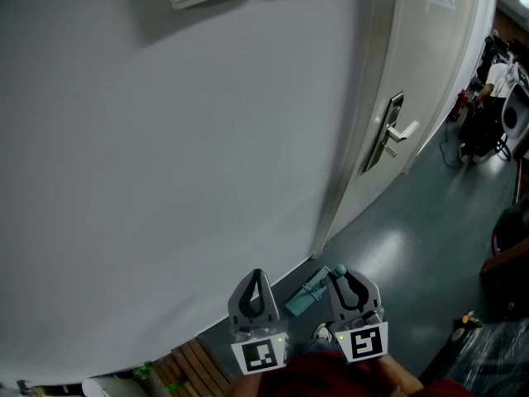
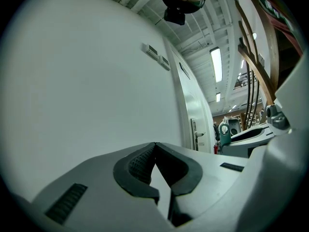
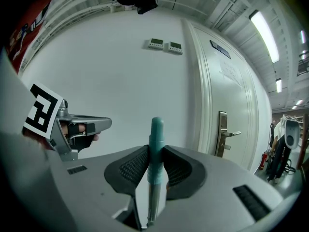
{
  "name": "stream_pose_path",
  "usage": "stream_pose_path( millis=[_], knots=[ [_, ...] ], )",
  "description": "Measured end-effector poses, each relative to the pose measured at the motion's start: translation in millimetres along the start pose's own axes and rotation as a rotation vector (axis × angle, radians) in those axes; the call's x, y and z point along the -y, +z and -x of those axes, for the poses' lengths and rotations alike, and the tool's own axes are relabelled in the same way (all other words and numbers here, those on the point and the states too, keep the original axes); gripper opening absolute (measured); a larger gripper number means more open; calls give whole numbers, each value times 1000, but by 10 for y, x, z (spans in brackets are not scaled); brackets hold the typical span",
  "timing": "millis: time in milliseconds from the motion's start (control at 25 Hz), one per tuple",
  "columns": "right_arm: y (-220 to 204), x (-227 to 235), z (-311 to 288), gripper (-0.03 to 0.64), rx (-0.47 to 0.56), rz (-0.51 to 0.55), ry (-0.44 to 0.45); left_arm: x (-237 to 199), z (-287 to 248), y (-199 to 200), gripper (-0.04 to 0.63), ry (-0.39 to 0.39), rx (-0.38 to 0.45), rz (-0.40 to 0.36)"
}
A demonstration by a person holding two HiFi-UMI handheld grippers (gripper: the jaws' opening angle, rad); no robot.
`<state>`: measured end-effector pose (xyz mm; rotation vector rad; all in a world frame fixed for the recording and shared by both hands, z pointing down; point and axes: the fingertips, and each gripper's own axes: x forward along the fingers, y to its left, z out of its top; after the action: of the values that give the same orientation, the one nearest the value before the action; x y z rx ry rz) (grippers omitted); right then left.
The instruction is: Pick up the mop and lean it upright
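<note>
The mop (image 3: pixel 155 139) stands upright with the teal end of its shaft poking just above the right gripper (image 3: pixel 155 164). That gripper's jaws are partly closed, and the ribbed pads press on either side of the shaft. Holding it this high, near the tip, probably gives the person leverage to steer the top toward a resting place.

In the head view, the teal mop head (image 1: pixel 302 298) sits low at about 6 o'clock. It is on or very near the floor (image 1: pixel 397 255), just beside the foot of the wall (image 1: pixel 165 155). With its foot planted there, the mop looks ready to be tipped against the wall.

The left gripper (image 2: pixel 154 149) hangs at 9 o'clock from the right one, apart from the shaft. Its jaws meet at the tips with nothing between them. It seems to be kept clear because one grip is enough for so light a thing.

The bare wall fills the view from 9 to 12 o'clock and offers plenty of room to lean the mop. The door (image 1: pixel 430 73), with its lever handle (image 1: pixel 400 132), lies at about 2 o'clock. Keeping the mop to the wall side of it would be prudent, so that the door cannot knock it over.
</note>
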<state>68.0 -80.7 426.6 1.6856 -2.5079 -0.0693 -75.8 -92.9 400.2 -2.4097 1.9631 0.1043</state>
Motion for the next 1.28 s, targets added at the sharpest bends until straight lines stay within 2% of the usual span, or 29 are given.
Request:
stream_pose_path(
  millis=[680,1280],
  knots=[
    [-533,-171,-80,107,-140,21,46,-28,23,4,14,18,-7,-9],
    [-564,-241,-210,107,-127,47,65,-98,21,-17,14,34,-7,-13]
  ],
)
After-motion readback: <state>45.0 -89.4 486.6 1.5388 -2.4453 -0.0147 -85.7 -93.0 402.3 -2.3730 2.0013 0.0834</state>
